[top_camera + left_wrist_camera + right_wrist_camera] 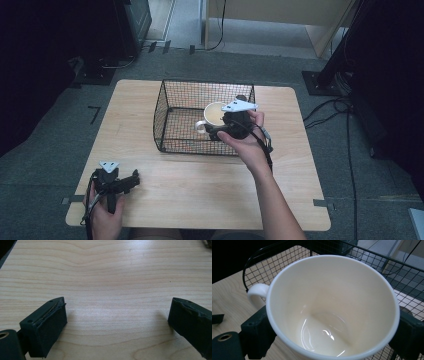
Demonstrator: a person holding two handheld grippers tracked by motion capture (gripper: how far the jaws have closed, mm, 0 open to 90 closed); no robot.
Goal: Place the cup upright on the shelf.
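My right gripper (226, 125) has its jaws clamped across the outside of a cream glazed ceramic mug with a loop handle (214, 114), one pad on each side of the body, mug empty, mouth facing my camera. Mug is held up over the black wire mesh basket (172, 142), above its near half, handle (257, 291) pointing away from my hand toward the basket's left wall. I can't tell if the mug base touches the basket floor yet, looks lifted to me. Basket sits on the pale wooden table (200, 190), toward its far side

My left gripper (131, 181) rests well away from the basket at the table's near left corner, jaws spread wide, nothing between them, bare wood under them

Step in hand as I judge it: lowering the mug into the basket. To do it well: keep the squeeze firm, glazed wall is slick and the pads only bite the outside; come straight down so the handle clears the mesh and the base misses the near rim (372, 253); level the mug before it lands, it's tilted toward me now; open only once the base sits flat on the mesh, then back out upward without clipping the rim
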